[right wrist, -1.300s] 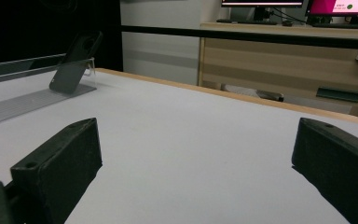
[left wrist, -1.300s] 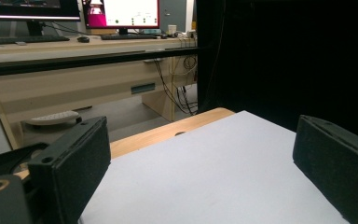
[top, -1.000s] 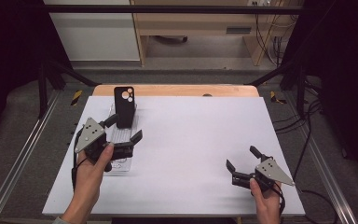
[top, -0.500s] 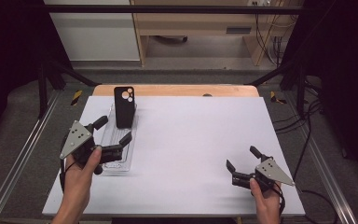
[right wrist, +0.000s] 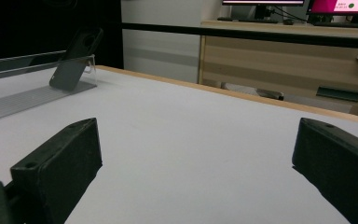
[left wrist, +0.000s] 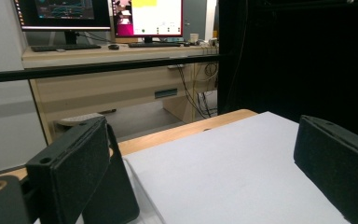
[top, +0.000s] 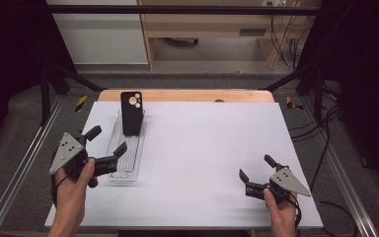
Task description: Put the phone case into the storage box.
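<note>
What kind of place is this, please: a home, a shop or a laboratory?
Most likely a laboratory or office workroom. A desk with computer monitors stands behind the table, cables hang beside a wooden bench, and black curtains and metal rails enclose the table.

The wide middle of the table (top: 202, 148) is bare, so a hand can pass freely between the left tongs (top: 106, 143) and the right tongs (top: 256, 168), which are well apart. On the left side a clear tray (top: 123, 165) lies on the sheet, and a black phone case (top: 131, 112) stands tilted at its far end. These two block the way there, just beside the left tongs.
</note>
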### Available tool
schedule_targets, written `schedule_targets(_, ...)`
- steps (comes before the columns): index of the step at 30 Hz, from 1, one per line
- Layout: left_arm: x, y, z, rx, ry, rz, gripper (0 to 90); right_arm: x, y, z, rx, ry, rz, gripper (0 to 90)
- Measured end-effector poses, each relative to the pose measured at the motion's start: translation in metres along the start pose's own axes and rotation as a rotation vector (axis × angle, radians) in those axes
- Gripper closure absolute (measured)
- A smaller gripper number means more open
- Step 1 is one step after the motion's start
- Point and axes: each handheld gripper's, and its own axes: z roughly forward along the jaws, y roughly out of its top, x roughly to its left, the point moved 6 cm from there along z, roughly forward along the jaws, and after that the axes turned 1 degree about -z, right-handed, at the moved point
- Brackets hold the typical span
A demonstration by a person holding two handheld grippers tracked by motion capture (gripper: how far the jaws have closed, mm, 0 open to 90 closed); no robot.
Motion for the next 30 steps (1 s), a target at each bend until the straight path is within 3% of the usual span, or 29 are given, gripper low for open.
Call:
schedule_targets(17,0.012,-0.013,-0.015,-0.020,0.030,0.026,2.9,0.001,-0.001,0.000,0.006,0.001,-0.001,1.6)
schedule_targets(30,0.019,-0.023,-0.024,-0.050,0.043,0.020,2.5,0.002,-0.001,0.001,0.008,0.001,-0.004,1.6)
